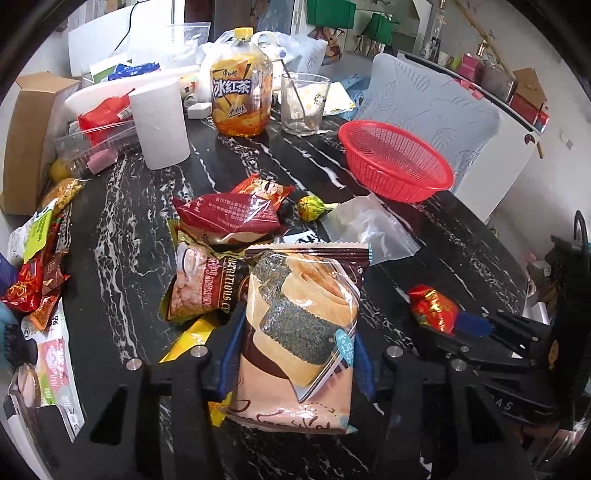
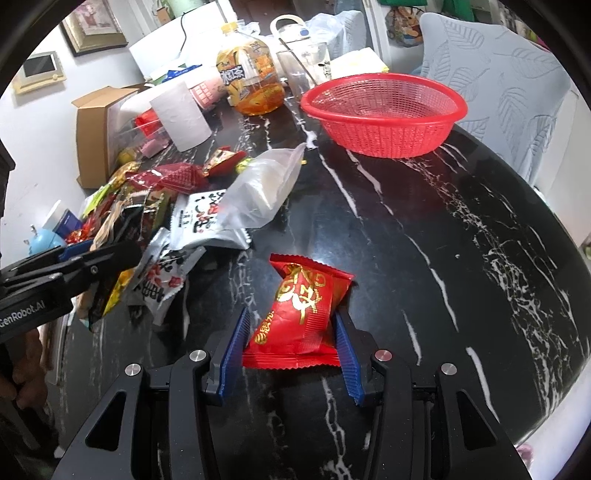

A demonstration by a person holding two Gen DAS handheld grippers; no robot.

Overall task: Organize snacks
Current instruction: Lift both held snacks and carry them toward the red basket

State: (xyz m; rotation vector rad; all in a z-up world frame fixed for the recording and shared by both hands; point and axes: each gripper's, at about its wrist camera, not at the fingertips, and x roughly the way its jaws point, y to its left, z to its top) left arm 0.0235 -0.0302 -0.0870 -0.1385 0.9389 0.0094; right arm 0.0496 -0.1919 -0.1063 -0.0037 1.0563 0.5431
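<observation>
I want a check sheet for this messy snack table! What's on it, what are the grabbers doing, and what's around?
Surface: black marble table, white veins.
Job's things: red basket with nothing seen inside; snack pile; seaweed snack pack; red packet.
Clutter: tea bottle, glass with a spoon, paper roll, clear bag, cardboard box.
Grippers: left gripper shut on the seaweed snack pack; right gripper shut on the red packet.
Cables: black cable over a white panel at the back.
Surroundings: grey leaf-pattern chair, green bags.
</observation>
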